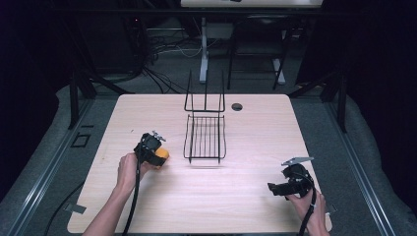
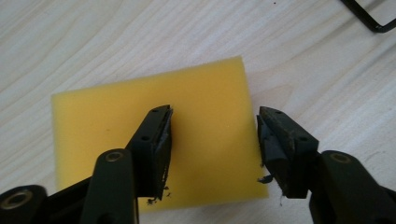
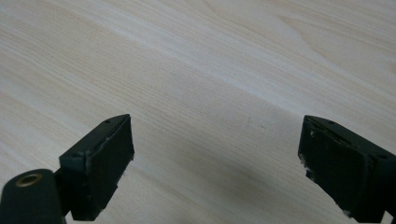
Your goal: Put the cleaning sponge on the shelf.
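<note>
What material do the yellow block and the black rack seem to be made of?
The block looks like soft foam sponge: matte, finely pored, with sharp-cut edges. The rack appears to be thin metal wire with a black coating, bent into a grid, though the coating type is unclear.

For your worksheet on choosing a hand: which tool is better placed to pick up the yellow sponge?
The left tool: its open jaws already stand over the yellow sponge. The right tool is open above bare table, far across from it.

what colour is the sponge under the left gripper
Yellow. The sponge shows best in the left gripper view, lying flat on the pale wooden table.
</note>
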The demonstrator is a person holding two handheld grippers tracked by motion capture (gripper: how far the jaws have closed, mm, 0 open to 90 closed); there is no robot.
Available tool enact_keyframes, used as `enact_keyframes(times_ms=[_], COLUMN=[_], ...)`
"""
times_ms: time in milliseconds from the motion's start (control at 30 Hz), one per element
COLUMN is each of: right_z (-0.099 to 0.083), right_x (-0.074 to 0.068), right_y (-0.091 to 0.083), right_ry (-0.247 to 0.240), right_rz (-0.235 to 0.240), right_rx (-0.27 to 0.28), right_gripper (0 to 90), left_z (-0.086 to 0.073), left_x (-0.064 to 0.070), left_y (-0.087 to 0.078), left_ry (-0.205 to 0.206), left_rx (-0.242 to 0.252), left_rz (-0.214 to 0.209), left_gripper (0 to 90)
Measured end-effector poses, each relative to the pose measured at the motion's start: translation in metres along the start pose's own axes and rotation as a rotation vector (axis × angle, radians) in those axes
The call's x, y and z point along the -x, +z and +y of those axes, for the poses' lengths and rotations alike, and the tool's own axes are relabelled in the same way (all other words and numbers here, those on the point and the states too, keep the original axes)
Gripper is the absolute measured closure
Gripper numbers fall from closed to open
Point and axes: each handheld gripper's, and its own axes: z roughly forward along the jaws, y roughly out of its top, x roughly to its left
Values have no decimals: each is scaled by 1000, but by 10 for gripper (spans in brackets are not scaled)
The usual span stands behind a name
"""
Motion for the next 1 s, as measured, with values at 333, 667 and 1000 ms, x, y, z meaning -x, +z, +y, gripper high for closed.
enact_keyframes(times_ms=[333,667,1000], right_z=[0,0,0], right_x=[0,0,1], right_y=[0,-1,-1], right_ry=[-4,0,-2], right_rz=[-4,-8,-9], right_rx=[-1,-1,0], right_gripper=[101,102,102], left_z=[0,-3,-3], left_x=[1,3,5], left_y=[0,-2,-6], left_ry=[2,26,73], left_rx=[-2,31,35], left_rz=[11,37,51], left_gripper=[525,582,647])
